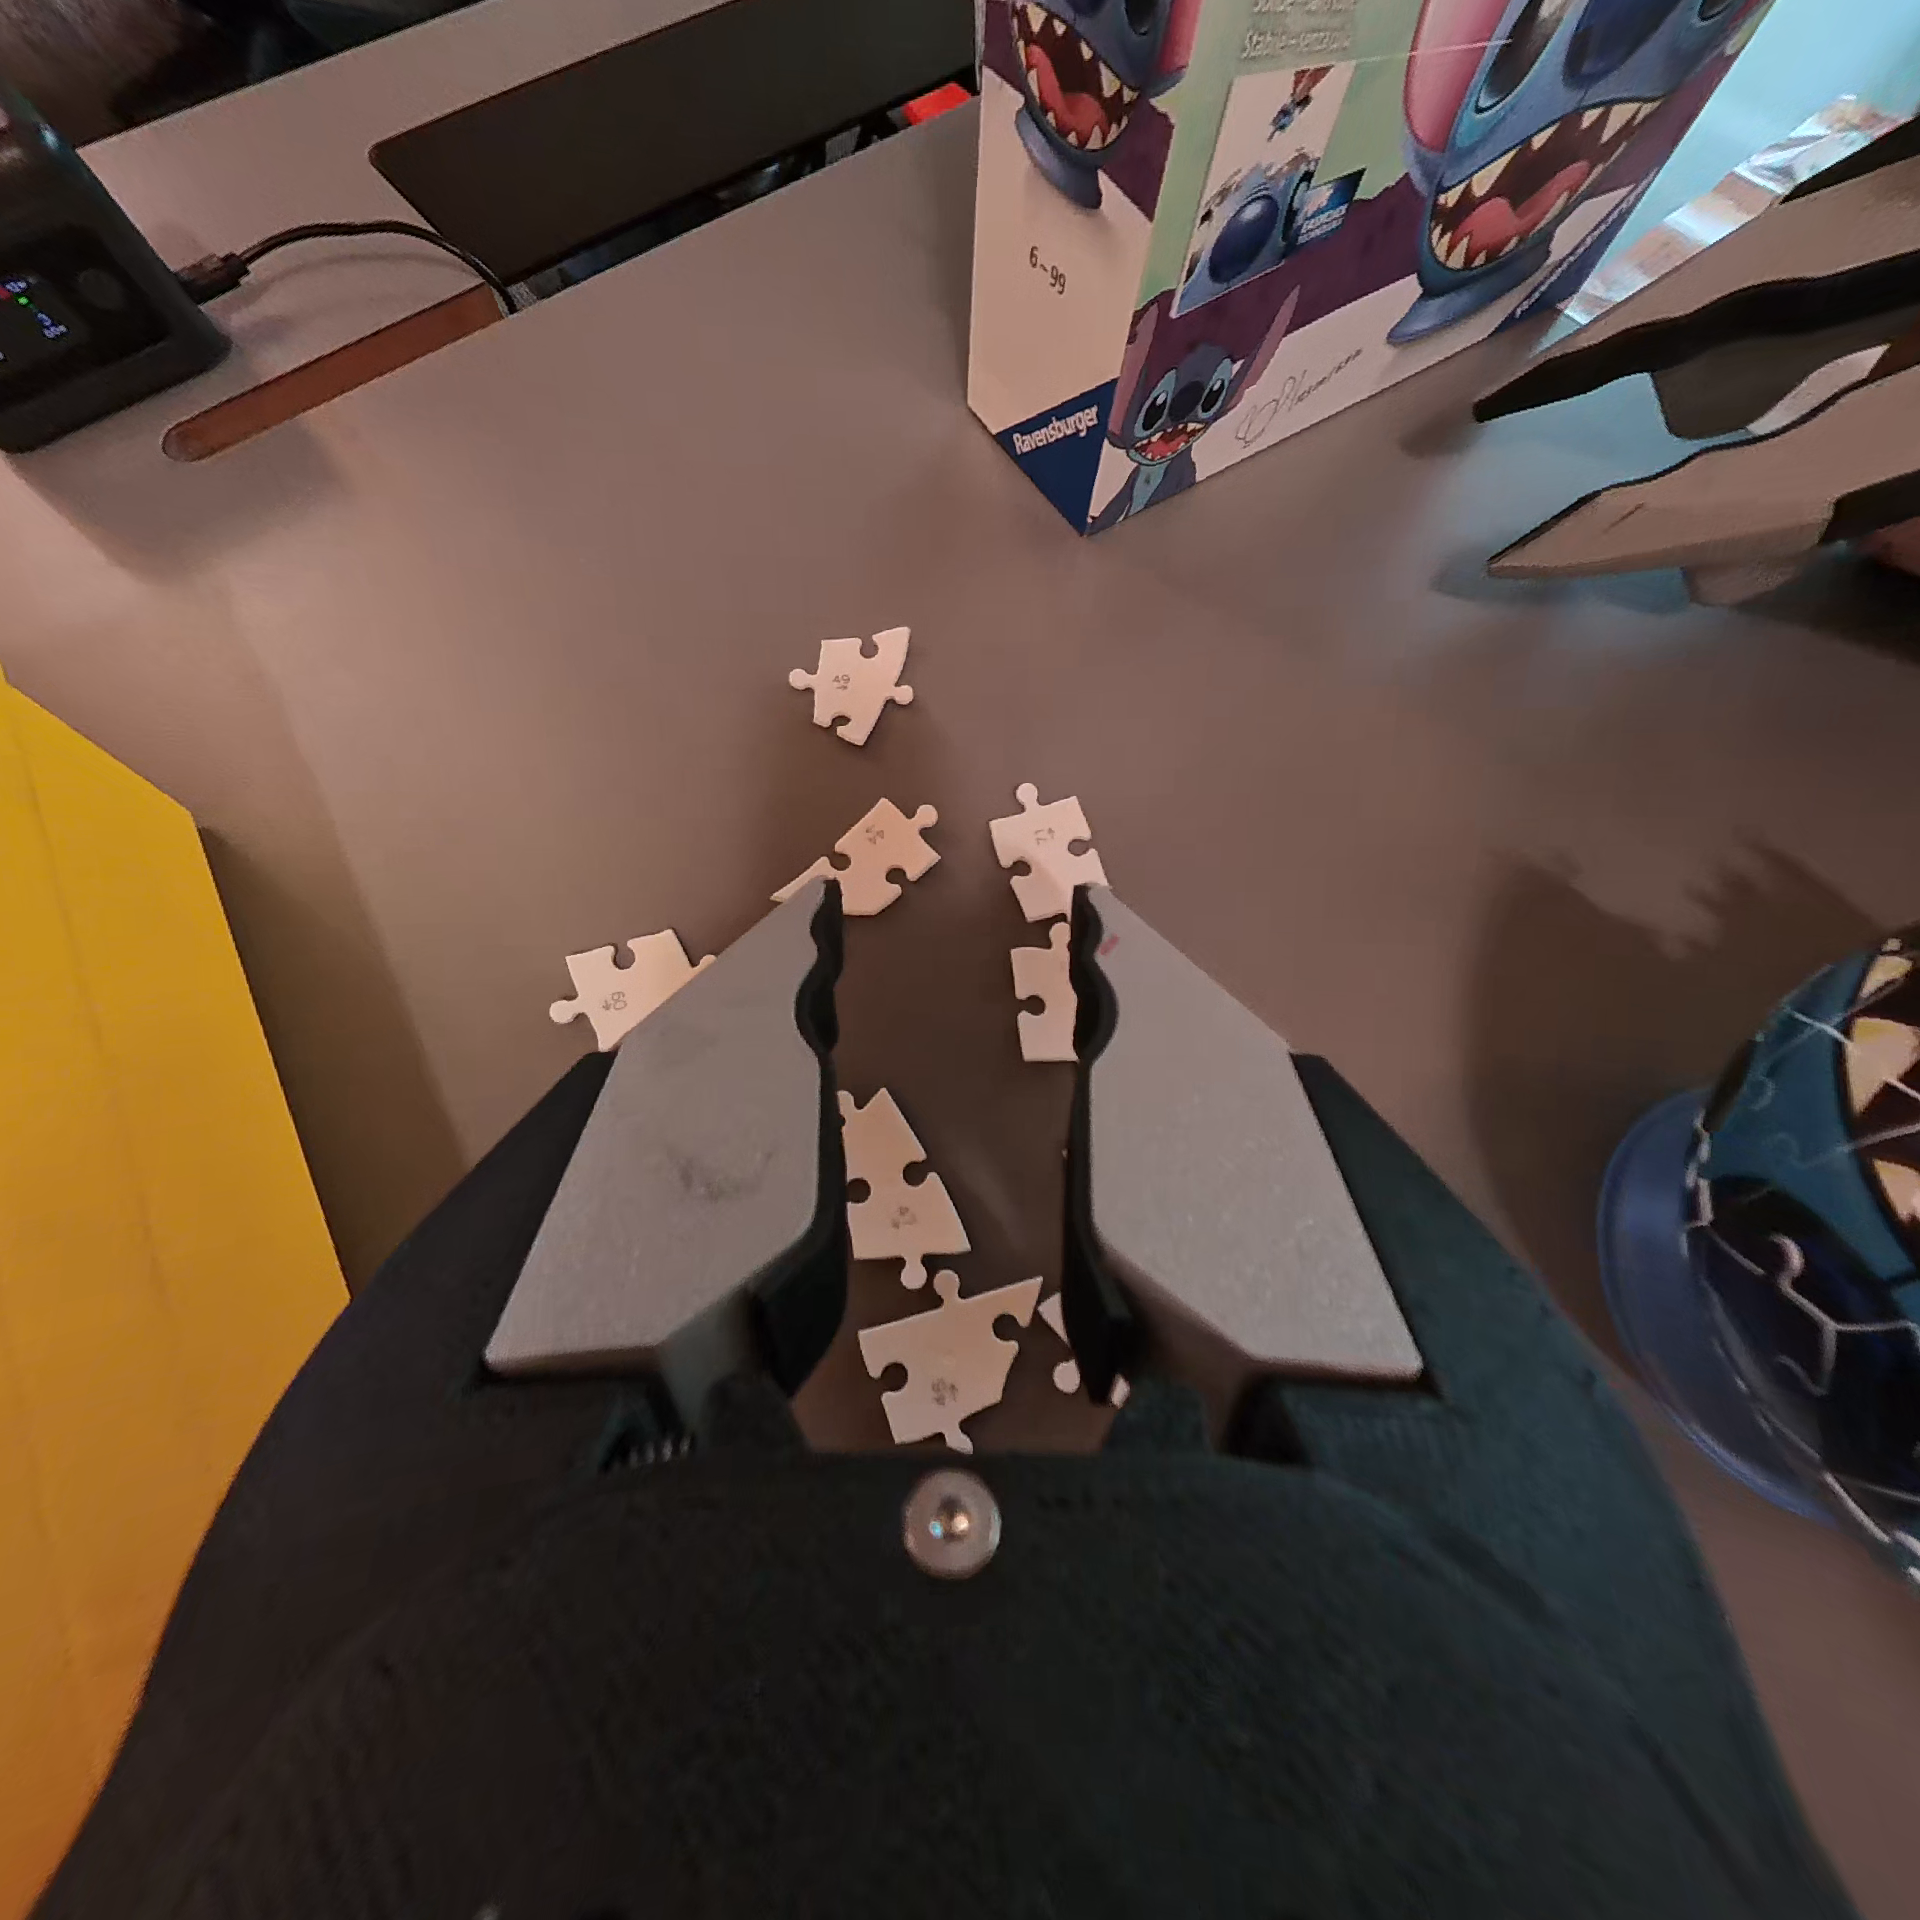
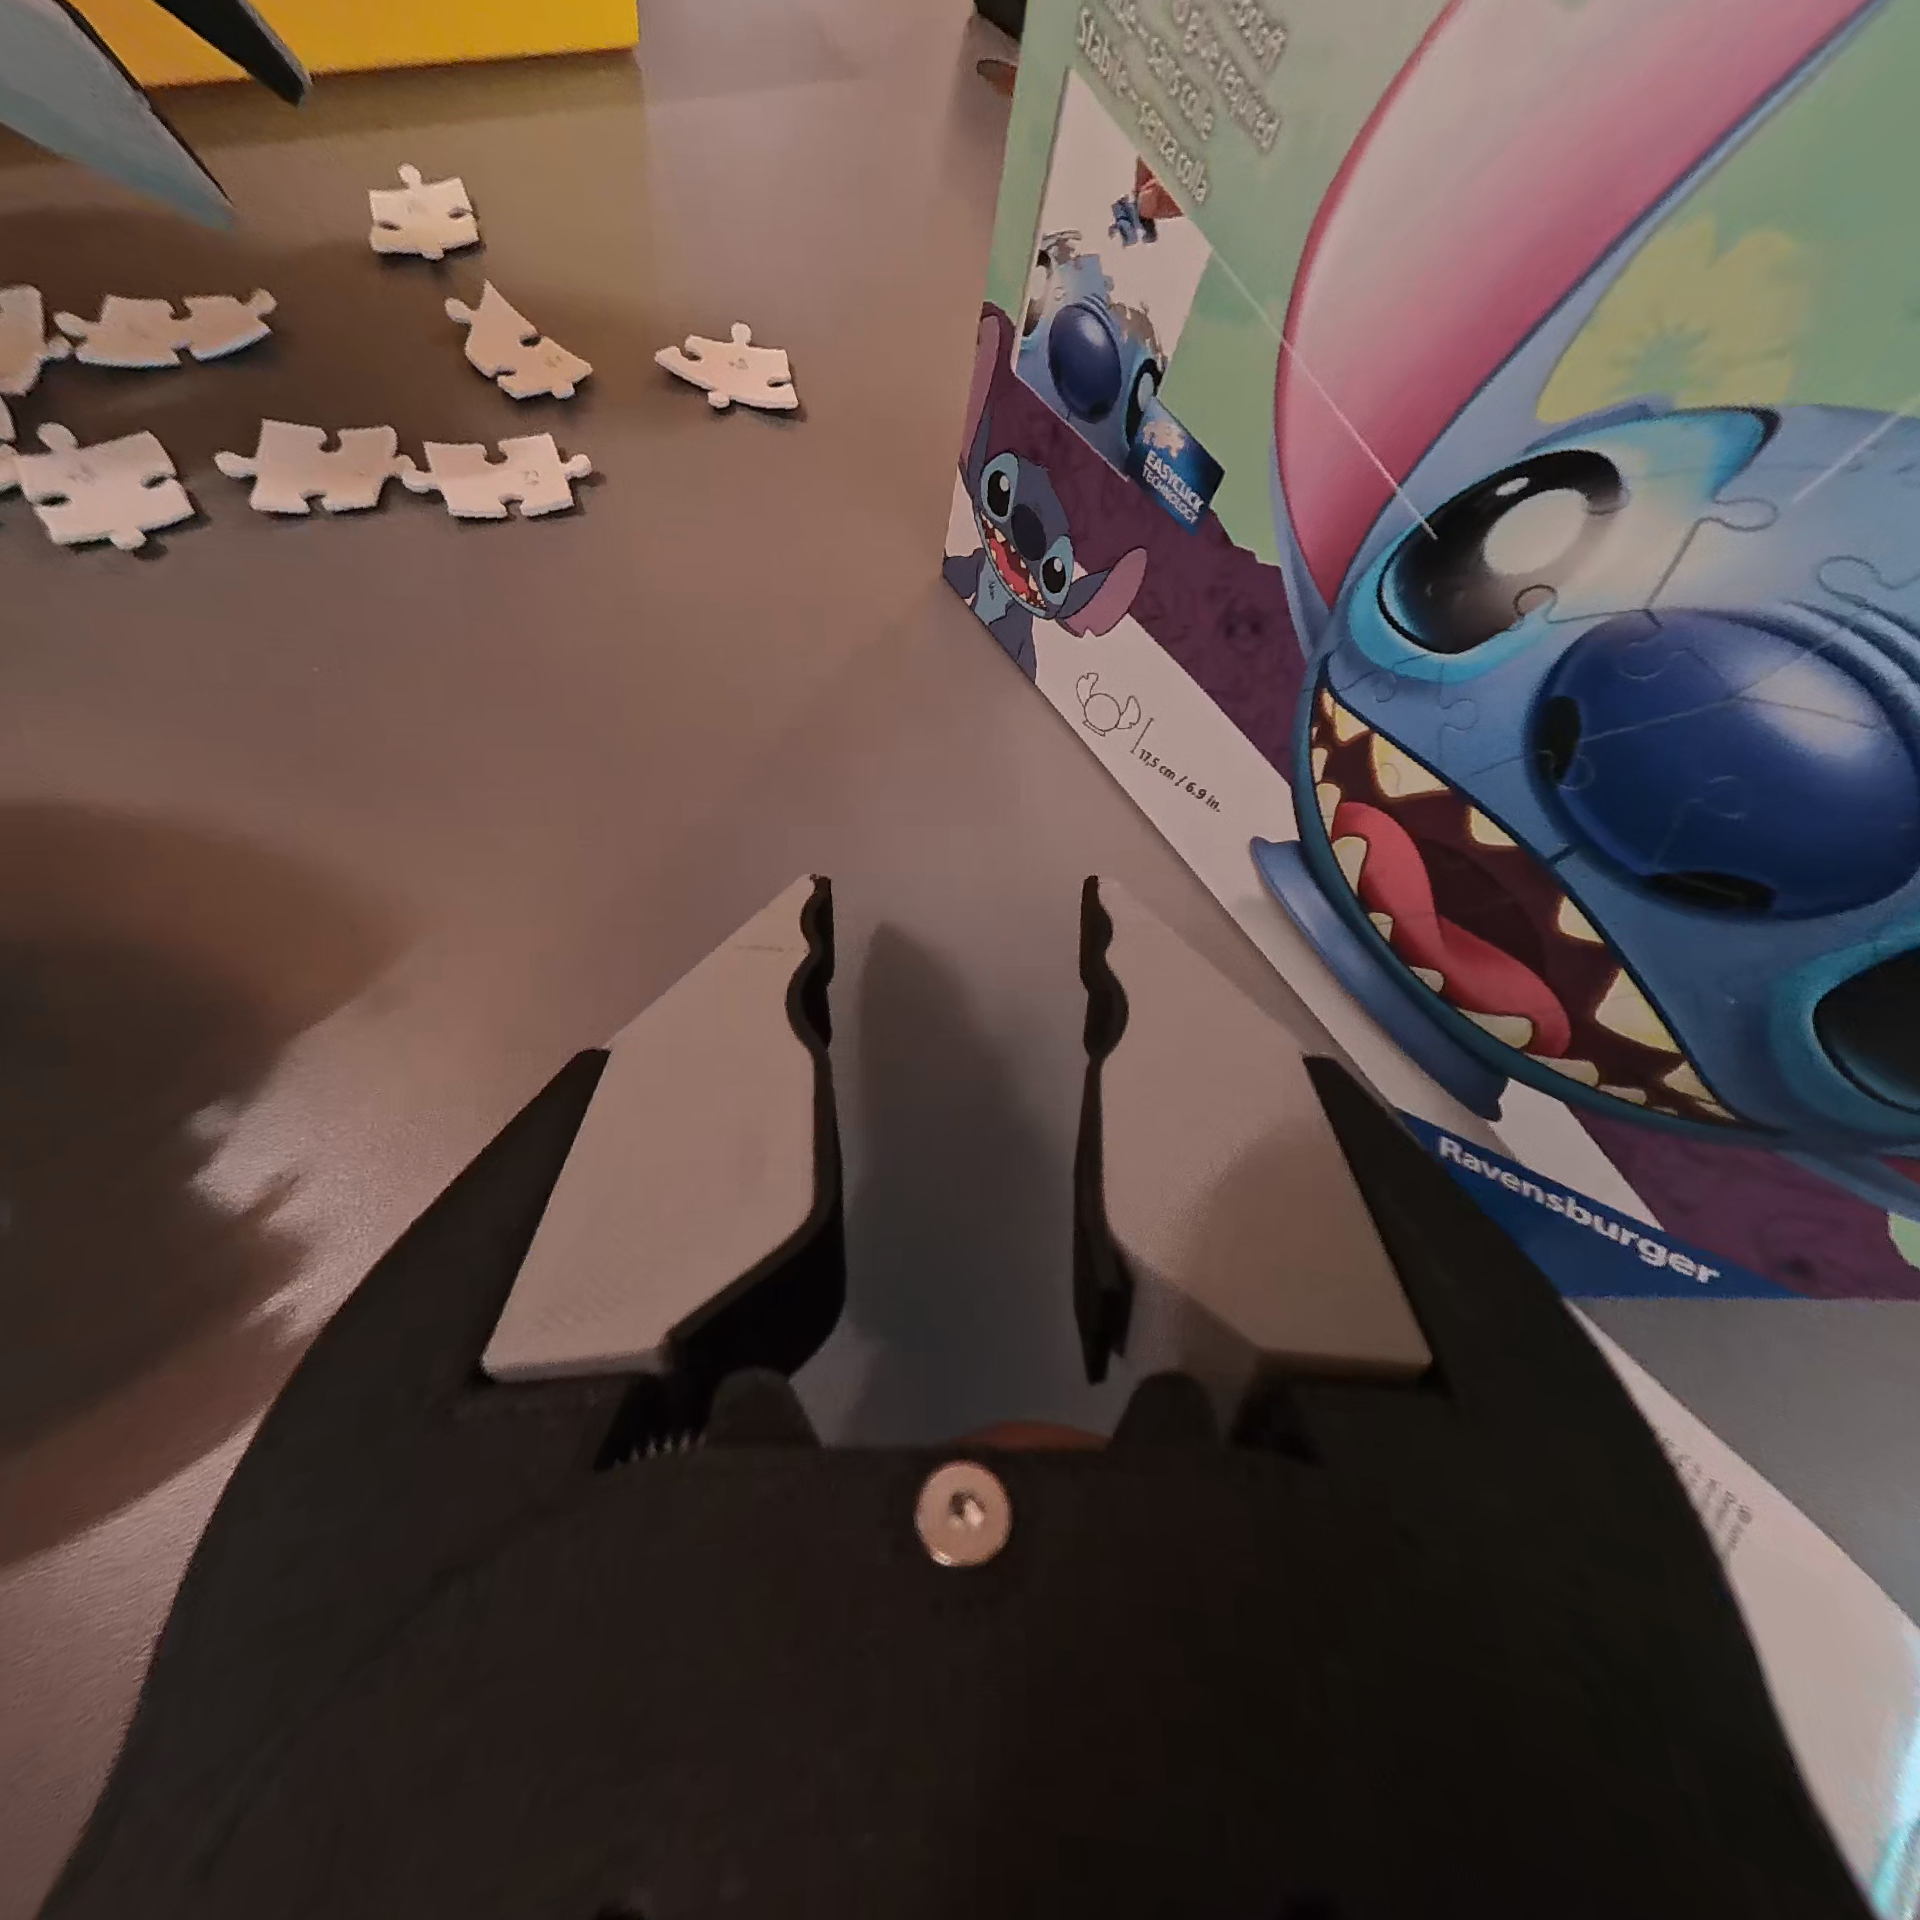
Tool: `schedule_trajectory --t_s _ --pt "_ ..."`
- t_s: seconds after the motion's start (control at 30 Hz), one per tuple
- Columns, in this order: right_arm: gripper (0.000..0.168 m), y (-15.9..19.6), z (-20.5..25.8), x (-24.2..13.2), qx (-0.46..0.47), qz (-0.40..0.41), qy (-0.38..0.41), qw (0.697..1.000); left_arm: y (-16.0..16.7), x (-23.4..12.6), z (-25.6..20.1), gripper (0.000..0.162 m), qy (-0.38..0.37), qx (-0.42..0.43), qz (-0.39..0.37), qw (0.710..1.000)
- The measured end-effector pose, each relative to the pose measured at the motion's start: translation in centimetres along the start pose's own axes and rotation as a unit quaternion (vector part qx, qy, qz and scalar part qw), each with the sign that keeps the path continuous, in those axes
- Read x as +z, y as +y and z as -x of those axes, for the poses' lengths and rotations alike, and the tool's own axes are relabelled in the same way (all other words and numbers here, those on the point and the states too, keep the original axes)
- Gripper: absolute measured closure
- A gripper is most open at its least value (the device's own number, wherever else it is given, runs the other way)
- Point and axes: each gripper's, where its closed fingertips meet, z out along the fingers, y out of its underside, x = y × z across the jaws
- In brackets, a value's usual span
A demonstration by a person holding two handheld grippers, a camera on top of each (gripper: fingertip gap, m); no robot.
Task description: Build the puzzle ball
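- Left wrist view, L to R: yellow surface [image 1: 125,1091] at the far left edge, then the grey worktop [image 1: 623,582].
- We see loose puzzle pieces [image 1: 852,686] lying white side up on the worktop, scattered under and just ahead of our left gripper [image 1: 954,902]. Some are joined in pairs; small marks on the backs.
- Left gripper hangs above the pieces w/ fingers apart, nothing between them.
- Puzzle box [image 1: 1226,260] stands upright beyond the pieces; blue cartoon creature printed on it. We can't tell what's inside, if anything.
- Puzzle ball [image 1: 1808,1247] sits at the right edge of the left wrist view, on the worktop, near the left gripper: partly built, curved dark-blue shell w/ visible piece seams, pale pointed teeth on a dark mouth area, blue ring base below. Cut off by the frame edge.
- Right gripper [image 1: 1704,457] shows farther off at upper right in that view, beside the box.
- Right wrist view: pieces [image 2: 312,468] at upper left, well apart from our right gripper [image 2: 951,888]; its fingers are spread, empty, over bare worktop [image 2: 623,727].
- Box [image 2: 1455,623] just right of the right gripper's fingers.
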Motion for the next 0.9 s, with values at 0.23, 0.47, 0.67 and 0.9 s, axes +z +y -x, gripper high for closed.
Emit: schedule_trajectory --t_s 0.23,0.47,0.67,0.9 --pt "0.123 0.3 0.2 0.2 0.012 0.010 -0.021 1.000 0.0 0.0 -0.1 0.118 0.002 0.002 0.000 1.000" --pt "0.121 0.6 0.4 0.4 0.004 0.022 -0.022 0.999 0.4 0.6 -0.6 0.117 0.002 0.010 0.007 1.000" --pt "0.120 1.0 0.6 0.5 0.007 0.035 -0.033 0.999 0.7 0.9 -1.3 0.116 0.006 0.023 0.015 1.000" --pt "0.121 1.0 0.4 0.6 0.018 0.036 -0.036 0.999 0.1 0.2 -1.9 0.118 -0.001 0.048 0.009 0.999"
